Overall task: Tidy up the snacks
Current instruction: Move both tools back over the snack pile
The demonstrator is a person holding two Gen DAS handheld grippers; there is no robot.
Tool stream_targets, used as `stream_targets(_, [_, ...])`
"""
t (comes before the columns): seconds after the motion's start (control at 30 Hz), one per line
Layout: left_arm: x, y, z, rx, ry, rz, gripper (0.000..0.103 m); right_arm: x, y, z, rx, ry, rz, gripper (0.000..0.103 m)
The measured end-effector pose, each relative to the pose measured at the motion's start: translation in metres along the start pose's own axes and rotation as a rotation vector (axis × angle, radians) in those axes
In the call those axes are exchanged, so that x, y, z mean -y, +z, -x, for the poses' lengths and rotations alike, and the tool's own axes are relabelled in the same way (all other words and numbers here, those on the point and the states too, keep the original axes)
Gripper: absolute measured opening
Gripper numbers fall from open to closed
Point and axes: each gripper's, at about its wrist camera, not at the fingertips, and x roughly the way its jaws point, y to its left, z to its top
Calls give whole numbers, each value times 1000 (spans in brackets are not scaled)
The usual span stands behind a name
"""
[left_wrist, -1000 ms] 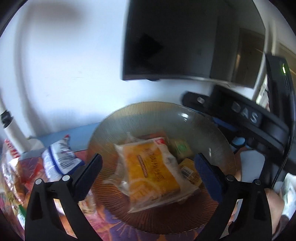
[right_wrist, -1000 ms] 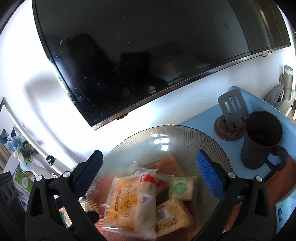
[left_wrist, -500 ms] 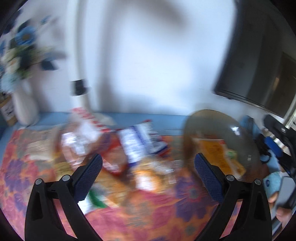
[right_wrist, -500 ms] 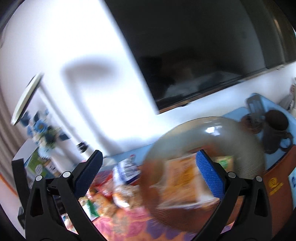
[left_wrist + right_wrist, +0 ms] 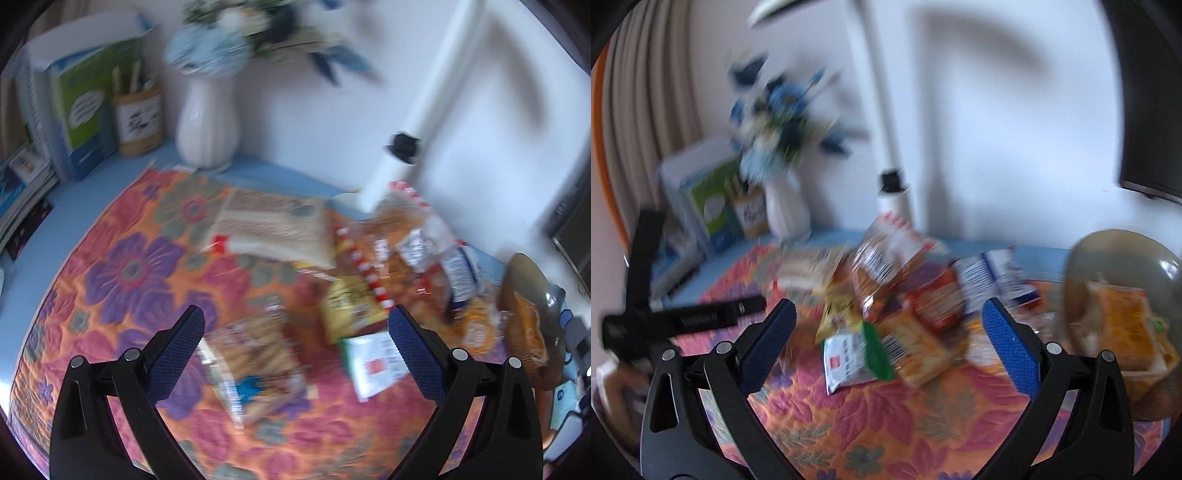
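Both grippers are hanging above a floral quilted cloth of orange, pink and purple (image 5: pixel 122 273) spread over a light blue tabletop (image 5: pixel 280 173), and both views are blurred. The left gripper (image 5: pixel 295 354) is holding its blue-padded fingers (image 5: pixel 177 354) spread wide with nothing between them; below the gap a clear packet of pale biscuit sticks (image 5: pixel 255 369) is lying on the cloth, and a small white and green sachet (image 5: pixel 373 362) is lying just beside the right-hand pad. The right gripper (image 5: pixel 888 343) is likewise spread wide and empty, hovering over a loose heap of snack packets (image 5: pixel 894 295) that are overlapping one another near the middle of the cloth, among them a yellow crisp bag (image 5: pixel 838 310) and a white and blue wrapper (image 5: pixel 990 280). A ribbed brownish glass bowl (image 5: pixel 1078 266) is sitting at the right end of the heap, holding an orange packet (image 5: pixel 1123 321) along with other small items too blurred to name. A white vase of blue flowers (image 5: pixel 207 122) is standing near the wall, well apart from the snacks
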Motion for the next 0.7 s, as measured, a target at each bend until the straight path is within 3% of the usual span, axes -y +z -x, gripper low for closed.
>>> stream_targets(0.27, [-33,-18,-23,-24,-10,19,98,-41,-39,-61,-159,-19,132,100])
stream_targets(0.7, [-39,-37,-49,-32,-52,13,98,-44,-49,-78,-188,0,131,100])
